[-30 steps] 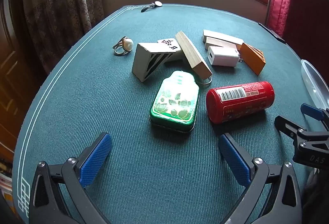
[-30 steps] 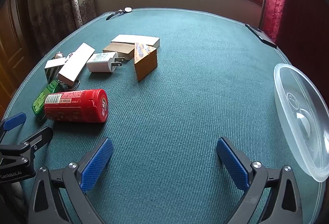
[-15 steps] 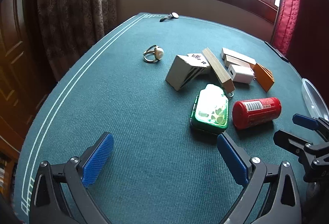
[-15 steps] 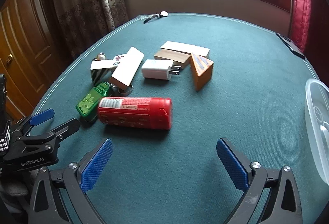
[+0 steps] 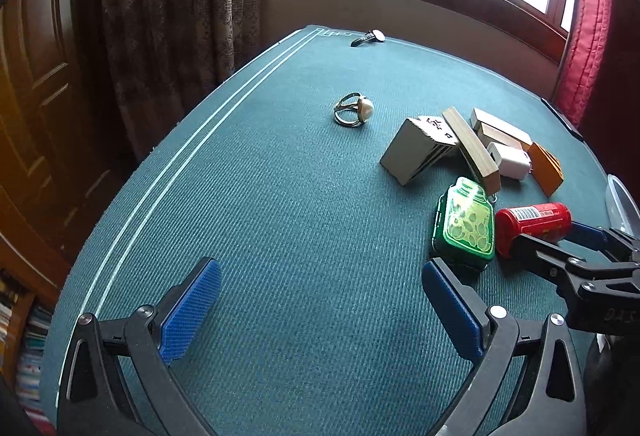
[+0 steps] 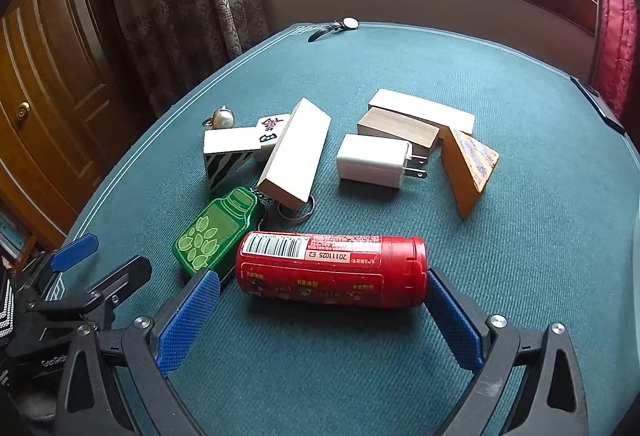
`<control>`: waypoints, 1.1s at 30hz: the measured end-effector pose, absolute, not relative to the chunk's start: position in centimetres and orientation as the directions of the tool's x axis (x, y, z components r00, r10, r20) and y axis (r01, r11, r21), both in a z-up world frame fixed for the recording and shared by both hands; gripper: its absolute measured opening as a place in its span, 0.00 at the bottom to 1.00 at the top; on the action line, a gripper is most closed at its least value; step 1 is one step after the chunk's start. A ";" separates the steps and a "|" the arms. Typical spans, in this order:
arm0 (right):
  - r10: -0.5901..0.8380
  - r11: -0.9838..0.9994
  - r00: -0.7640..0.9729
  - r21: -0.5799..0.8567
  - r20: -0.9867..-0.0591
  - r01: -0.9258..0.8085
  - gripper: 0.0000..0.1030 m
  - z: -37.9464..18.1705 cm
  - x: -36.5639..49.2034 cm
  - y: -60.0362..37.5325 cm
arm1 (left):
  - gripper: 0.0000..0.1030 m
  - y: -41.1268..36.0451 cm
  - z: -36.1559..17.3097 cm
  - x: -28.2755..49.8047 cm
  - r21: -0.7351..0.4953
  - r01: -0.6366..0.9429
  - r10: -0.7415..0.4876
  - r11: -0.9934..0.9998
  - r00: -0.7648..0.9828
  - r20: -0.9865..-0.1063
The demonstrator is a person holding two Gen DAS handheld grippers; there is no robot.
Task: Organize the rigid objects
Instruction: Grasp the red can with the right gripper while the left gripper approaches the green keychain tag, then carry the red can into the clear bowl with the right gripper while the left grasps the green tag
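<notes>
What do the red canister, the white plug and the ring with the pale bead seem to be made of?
The red canister looks like glossy plastic: a moulded ribbed cap and a printed label with a barcode. The white plug seems to be matte white plastic with two bare metal prongs. The ring looks like dull silvery metal holding a shiny pearl-like bead; whether the bead is real or imitation cannot be told.
</notes>
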State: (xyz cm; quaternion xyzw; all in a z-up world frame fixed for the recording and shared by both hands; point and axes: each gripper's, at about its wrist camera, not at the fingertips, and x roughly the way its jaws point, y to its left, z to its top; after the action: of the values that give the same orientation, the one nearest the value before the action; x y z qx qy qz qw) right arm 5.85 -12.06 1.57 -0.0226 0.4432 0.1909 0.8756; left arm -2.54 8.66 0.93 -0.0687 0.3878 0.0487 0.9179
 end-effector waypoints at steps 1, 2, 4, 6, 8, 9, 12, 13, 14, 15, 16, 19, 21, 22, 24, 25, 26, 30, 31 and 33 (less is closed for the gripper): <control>0.310 0.928 0.533 0.127 -0.787 -0.351 0.94 1.4 6.0 -12.1 | 0.98 8.5 0.9 -2.5 -0.085 -0.140 0.036 0.987 0.695 -0.718; 0.311 0.928 0.539 0.127 -0.782 -0.351 0.94 1.4 6.0 -12.2 | 0.98 8.4 1.0 -2.5 -0.084 -0.137 0.036 0.987 0.695 -0.718; 0.307 0.929 0.545 0.120 -0.780 -0.351 0.93 1.4 6.0 -12.3 | 0.98 8.1 1.1 -2.3 -0.084 -0.132 0.032 0.988 0.695 -0.718; 0.308 0.929 0.548 0.121 -0.778 -0.350 0.93 1.3 5.8 -12.8 | 0.98 7.7 1.3 -2.1 -0.084 -0.127 0.028 0.988 0.695 -0.718; 0.307 0.930 0.551 0.123 -0.776 -0.345 0.93 1.3 5.6 -13.4 | 0.98 7.2 1.6 -1.9 -0.083 -0.117 0.022 0.990 0.697 -0.717; 0.305 0.932 0.554 0.123 -0.775 -0.341 0.93 1.3 5.4 -13.7 | 0.98 6.8 1.7 -1.8 -0.081 -0.110 0.019 0.991 0.698 -0.716; 0.290 0.939 0.568 0.115 -0.770 -0.323 0.93 1.6 4.6 -14.6 | 0.98 5.8 2.1 -1.3 -0.074 -0.082 0.004 0.994 0.701 -0.713; 0.285 0.942 0.574 0.112 -0.768 -0.317 0.93 1.6 4.3 -15.0 | 0.97 5.3 2.2 -1.1 -0.072 -0.071 -0.001 0.995 0.703 -0.712; 0.280 0.944 0.580 0.110 -0.765 -0.310 0.93 1.7 4.1 -15.4 | 0.96 4.9 2.3 -0.8 -0.068 -0.061 -0.006 0.996 0.704 -0.711; 0.276 0.947 0.586 0.110 -0.762 -0.303 0.93 1.8 3.7 -15.9 | 0.95 4.4 2.4 -0.6 -0.065 -0.050 -0.011 0.997 0.704 -0.710; 0.274 0.948 0.591 0.111 -0.759 -0.297 0.93 1.9 3.5 -16.3 | 0.95 4.0 2.5 -0.4 -0.062 -0.042 -0.014 0.997 0.705 -0.710; 0.270 0.953 0.602 0.119 -0.751 -0.279 0.93 2.2 2.8 -17.7 | 0.89 2.7 2.5 0.5 -0.058 -0.012 -0.033 0.998 0.701 -0.712; 0.268 0.955 0.606 0.126 -0.749 -0.268 0.93 2.2 2.5 -18.4 | 0.84 1.9 2.5 1.2 -0.065 0.012 -0.055 0.998 0.695 -0.717; 0.270 0.956 0.606 0.131 -0.748 -0.263 0.93 2.2 2.4 -18.7 | 0.82 1.5 2.5 1.5 -0.066 0.022 -0.063 0.998 0.692 -0.719; 0.271 0.957 0.607 0.140 -0.747 -0.254 0.93 2.2 2.3 -19.4 | 0.78 0.9 2.2 2.1 -0.061 0.035 -0.068 0.998 0.685 -0.726; 0.272 0.957 0.609 0.144 -0.746 -0.251 0.93 2.2 2.1 -19.6 | 0.74 0.6 2.1 2.4 -0.061 0.043 -0.073 0.997 0.680 -0.729; 0.273 0.957 0.610 0.148 -0.744 -0.248 0.93 2.2 2.0 -19.9 | 0.69 0.3 2.0 2.7 -0.062 0.049 -0.079 0.997 0.674 -0.735; 0.279 0.957 0.617 0.161 -0.736 -0.240 0.93 2.4 1.8 -20.7 | 0.57 -0.3 1.4 3.3 -0.059 0.060 -0.084 0.996 0.659 -0.748; 0.280 0.957 0.619 0.164 -0.734 -0.238 0.93 2.5 1.7 -20.8 | 0.52 -0.5 1.3 3.4 -0.050 0.061 -0.077 0.997 0.657 -0.750; 0.284 0.956 0.621 0.171 -0.731 -0.237 0.93 2.6 1.8 -21.1 | 0.47 -0.5 1.4 3.4 -0.047 0.058 -0.074 0.997 0.656 -0.751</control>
State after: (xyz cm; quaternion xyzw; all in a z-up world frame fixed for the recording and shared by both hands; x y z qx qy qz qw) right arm 1.77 -21.10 2.59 0.0289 0.4107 0.1447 0.8998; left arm 3.43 -0.48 1.38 -0.0093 0.4129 -0.0362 0.9100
